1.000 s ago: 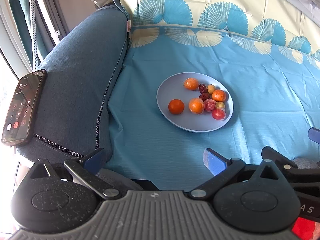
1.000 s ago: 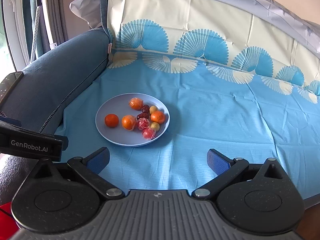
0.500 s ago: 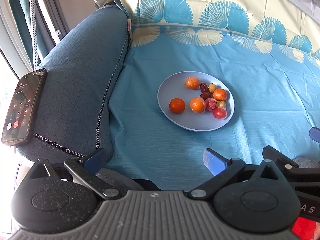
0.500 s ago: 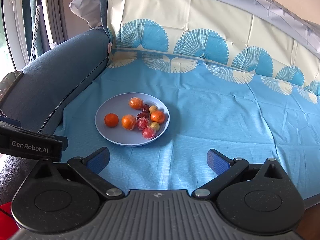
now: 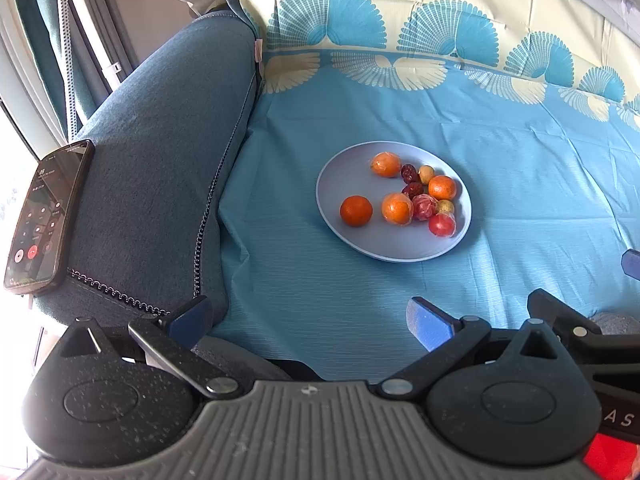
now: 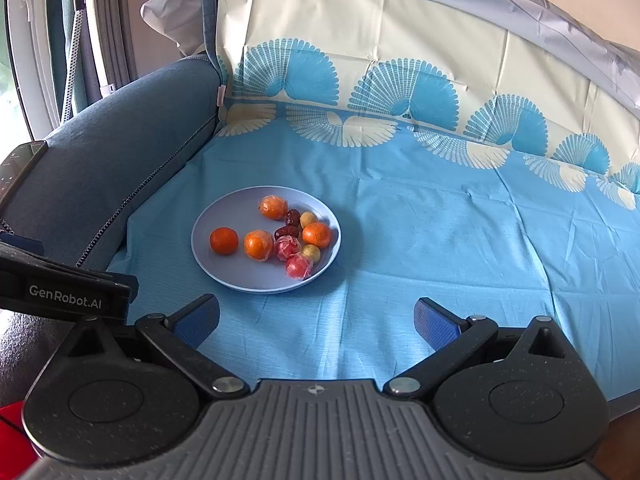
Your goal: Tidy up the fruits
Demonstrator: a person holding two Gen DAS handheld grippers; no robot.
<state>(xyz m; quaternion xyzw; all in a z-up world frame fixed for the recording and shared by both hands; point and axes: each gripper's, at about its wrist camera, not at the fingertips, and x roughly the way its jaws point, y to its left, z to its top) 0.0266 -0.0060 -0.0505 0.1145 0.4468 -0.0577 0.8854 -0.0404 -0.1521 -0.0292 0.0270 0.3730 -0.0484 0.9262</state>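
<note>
A pale blue plate (image 5: pixel 344 168) lies on the blue cloth over the sofa seat; it also shows in the right wrist view (image 6: pixel 224 216). On it lie several small fruits: a bare orange (image 5: pixel 356 210) (image 6: pixel 224 241) alone at the left, wrapped oranges (image 5: pixel 397 209) (image 6: pixel 259 245), red wrapped fruits (image 5: pixel 442 225) (image 6: pixel 298 267), dark dates (image 5: pixel 409 173) and small yellow ones (image 5: pixel 426 173). My left gripper (image 5: pixel 310 318) is open and empty, short of the plate. My right gripper (image 6: pixel 316 318) is open and empty, just in front of the plate.
A phone (image 5: pixel 46 216) with a lit screen lies on the blue sofa armrest (image 5: pixel 160 152) at the left. The patterned cloth (image 6: pixel 460 220) runs up the sofa back. The left gripper's body (image 6: pixel 64 292) shows at the left of the right wrist view.
Both grippers have crept slightly; the plate sits a touch higher in the left wrist view. The fruits have not moved and both grippers stay open.
</note>
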